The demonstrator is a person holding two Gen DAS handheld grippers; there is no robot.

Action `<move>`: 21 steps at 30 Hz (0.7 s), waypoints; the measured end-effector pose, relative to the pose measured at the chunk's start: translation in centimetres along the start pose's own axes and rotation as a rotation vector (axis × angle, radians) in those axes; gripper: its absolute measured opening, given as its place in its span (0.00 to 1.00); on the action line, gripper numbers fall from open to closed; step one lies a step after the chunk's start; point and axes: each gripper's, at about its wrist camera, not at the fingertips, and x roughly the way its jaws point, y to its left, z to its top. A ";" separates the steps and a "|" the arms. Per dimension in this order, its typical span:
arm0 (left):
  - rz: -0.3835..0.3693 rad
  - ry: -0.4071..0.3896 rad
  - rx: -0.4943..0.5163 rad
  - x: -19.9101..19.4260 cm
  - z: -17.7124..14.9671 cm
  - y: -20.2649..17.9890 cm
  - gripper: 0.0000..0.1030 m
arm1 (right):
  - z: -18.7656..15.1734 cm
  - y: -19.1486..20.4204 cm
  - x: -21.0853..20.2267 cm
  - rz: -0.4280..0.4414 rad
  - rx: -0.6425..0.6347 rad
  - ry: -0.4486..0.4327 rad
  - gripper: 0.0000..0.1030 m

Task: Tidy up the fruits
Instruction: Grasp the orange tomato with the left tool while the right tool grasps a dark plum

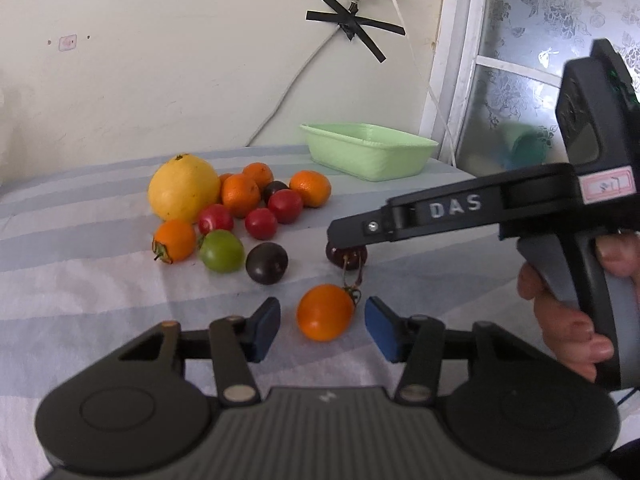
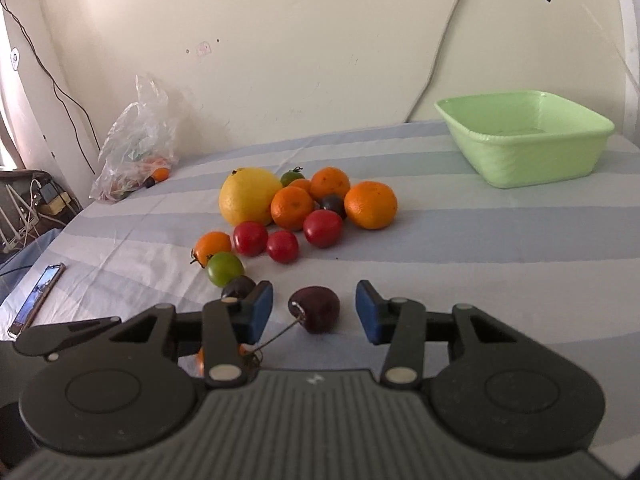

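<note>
a heap of fruits (image 2: 296,212) lies mid-bed (image 2: 480,248). the basin (image 2: 524,136) stands behind it to the right, near the wall (image 2: 280,40); a plastic bag (image 2: 136,152) lies behind it to the left. a cherry (image 2: 316,308) lies apart in front, a phone (image 2: 36,300) at the bed's left edge.

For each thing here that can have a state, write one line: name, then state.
left gripper: open, straddling the orange tomato
right gripper: open, straddling the dark cherry
green basin: upright, nothing visible inside
plastic bag: crumpled, holding items
phone: screen lit
</note>
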 end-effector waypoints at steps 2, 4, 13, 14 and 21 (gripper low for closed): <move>0.006 0.004 0.006 0.1 0.1 -0.2 0.46 | -0.1 -0.2 0.4 0.001 -0.004 0.011 0.47; 0.005 0.001 0.017 0.3 0.2 -0.3 0.46 | -0.4 -0.2 0.8 -0.009 -0.013 0.023 0.46; -0.031 -0.001 0.059 1.1 0.1 -1.0 0.32 | -1.8 -0.3 -1.1 -0.087 -0.069 -0.043 0.32; -0.045 -0.002 0.065 1.3 0.2 -1.2 0.32 | -2.0 -0.5 -1.4 -0.108 -0.071 -0.057 0.32; -0.111 0.011 0.111 4.0 1.5 -4.0 0.32 | -2.7 -5.5 -5.4 -0.302 0.002 -0.160 0.32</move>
